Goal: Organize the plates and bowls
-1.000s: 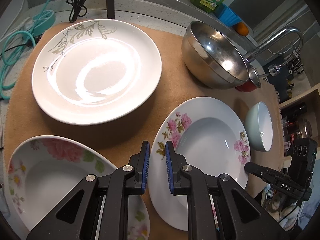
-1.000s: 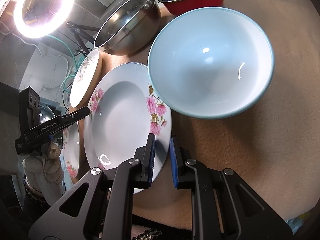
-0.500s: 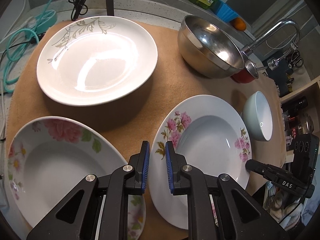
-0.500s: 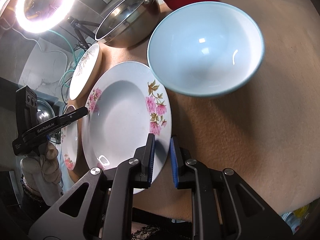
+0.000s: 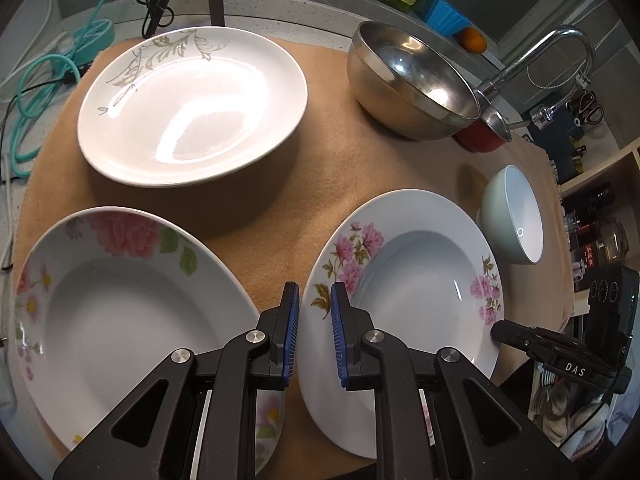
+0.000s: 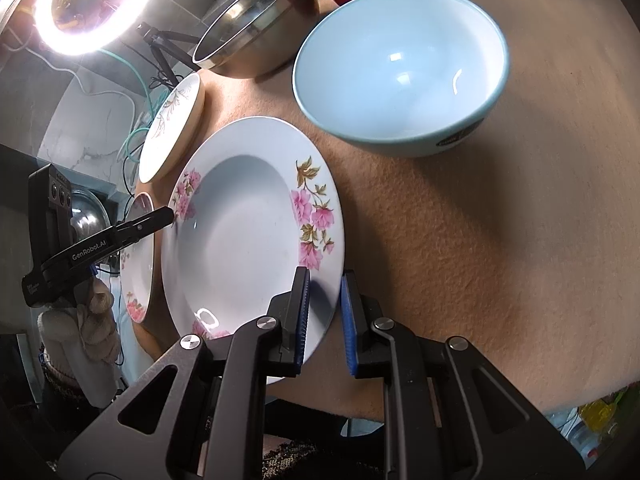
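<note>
Brown matting [image 5: 320,184] covers the bench, crockery spread out. Both grippers hover nearly closed, empty: left gripper [image 5: 314,332] and right gripper [image 6: 325,318] flank the pink-flowered plate [image 6: 240,240] near the front edge. Glazed, slippery, breakable; its raised rim looks the likeliest hold.

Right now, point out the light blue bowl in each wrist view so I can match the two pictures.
Left wrist view: the light blue bowl sits at the right edge, beyond the pink-flowered plate.
Right wrist view: the light blue bowl fills the upper middle, right of the same plate.
Shared landmark: the steel bowl, standing farther back on the tan mat in both views.
</note>
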Demonstrator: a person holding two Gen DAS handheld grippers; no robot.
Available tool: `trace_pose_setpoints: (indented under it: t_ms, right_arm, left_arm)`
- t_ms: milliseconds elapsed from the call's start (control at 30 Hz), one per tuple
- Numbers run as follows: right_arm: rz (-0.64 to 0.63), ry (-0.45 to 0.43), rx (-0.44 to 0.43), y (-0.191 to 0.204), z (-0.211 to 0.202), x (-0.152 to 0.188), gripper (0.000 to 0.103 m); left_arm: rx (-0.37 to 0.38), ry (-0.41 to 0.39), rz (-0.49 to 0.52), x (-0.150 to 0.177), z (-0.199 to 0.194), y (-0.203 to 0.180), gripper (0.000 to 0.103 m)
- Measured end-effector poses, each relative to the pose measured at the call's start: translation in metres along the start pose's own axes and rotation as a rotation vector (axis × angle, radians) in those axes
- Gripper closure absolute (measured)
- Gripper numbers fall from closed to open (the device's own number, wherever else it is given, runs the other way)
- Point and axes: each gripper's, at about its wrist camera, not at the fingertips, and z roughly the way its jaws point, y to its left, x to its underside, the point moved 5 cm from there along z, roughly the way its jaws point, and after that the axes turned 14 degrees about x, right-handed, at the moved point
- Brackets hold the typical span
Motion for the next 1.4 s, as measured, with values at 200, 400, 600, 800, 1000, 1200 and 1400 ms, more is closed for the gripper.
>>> trace_pose_setpoints:
  t_ms: [200, 400, 600, 800, 1000, 1200, 1400]
  right_arm:
    - [-0.009, 0.005, 0.002, 0.000, 0.000, 0.002, 0.088]
    - [-0.027, 0.008, 0.013, 0.000, -0.002, 0.005, 0.087]
    - [-0.036, 0.009, 0.023, -0.002, -0.004, 0.006, 0.087]
    - [-0.051, -0.034, 0.071, 0.000, -0.013, 0.005, 0.087]
    - [-0.074, -0.105, 0.090, 0.006, -0.034, -0.002, 0.087]
    - [-0.137, -0.137, 0.028, 0.034, -0.043, -0.013, 0.086]
    - [-0.222, -0.115, -0.054, 0.083, -0.028, -0.022, 0.075]
  left_arm:
    - [-0.004, -0.001, 0.004, -0.002, 0.003, -0.002, 0.089]
    - [-0.004, -0.002, 0.005, -0.002, 0.004, -0.002, 0.089]
    - [-0.003, -0.004, 0.007, -0.001, 0.004, -0.001, 0.089]
    - [-0.002, -0.018, -0.005, -0.001, 0.001, 0.001, 0.089]
    - [0.004, -0.069, -0.003, -0.004, -0.019, -0.001, 0.089]
    - [-0.018, -0.175, -0.045, -0.001, -0.059, 0.012, 0.089]
    - [-0.076, -0.256, -0.144, 0.022, -0.095, 0.043, 0.089]
